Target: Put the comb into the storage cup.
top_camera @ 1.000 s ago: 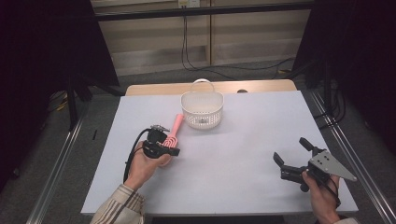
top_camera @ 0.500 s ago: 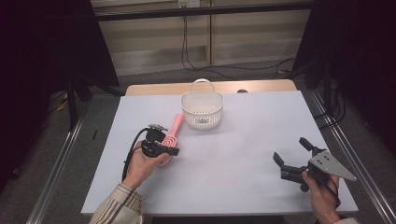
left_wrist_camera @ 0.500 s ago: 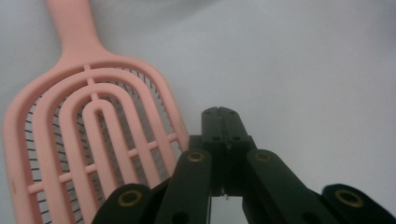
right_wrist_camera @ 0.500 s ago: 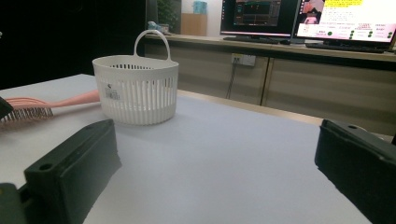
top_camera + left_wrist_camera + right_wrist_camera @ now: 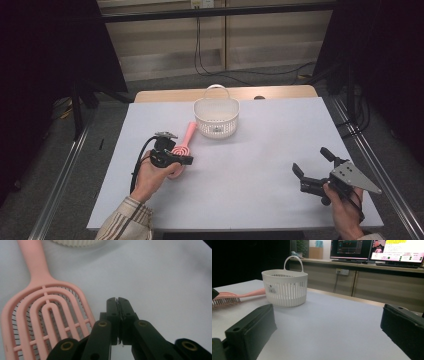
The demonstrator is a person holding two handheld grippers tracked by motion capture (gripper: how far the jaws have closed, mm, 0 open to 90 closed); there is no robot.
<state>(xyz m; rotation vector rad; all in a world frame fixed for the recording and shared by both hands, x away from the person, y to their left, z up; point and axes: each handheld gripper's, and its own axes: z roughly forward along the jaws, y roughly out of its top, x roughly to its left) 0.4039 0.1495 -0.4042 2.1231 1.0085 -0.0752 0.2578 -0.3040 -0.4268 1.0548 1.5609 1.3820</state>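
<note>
A pink hairbrush lies flat on the white table, its handle pointing toward a white slotted basket with a handle. My left gripper sits over the brush head's right edge, jaws shut with nothing between them. In the left gripper view its closed tips rest just right of the hairbrush, touching only the table. My right gripper is held near the front right of the table, wide open and empty. Between its jaws I see the basket and the brush far off.
The white table ends in a wooden strip behind the basket. Metal rails run along both sides of it. A cable trails from the left gripper back over the person's hand. Monitors stand on a counter beyond the table.
</note>
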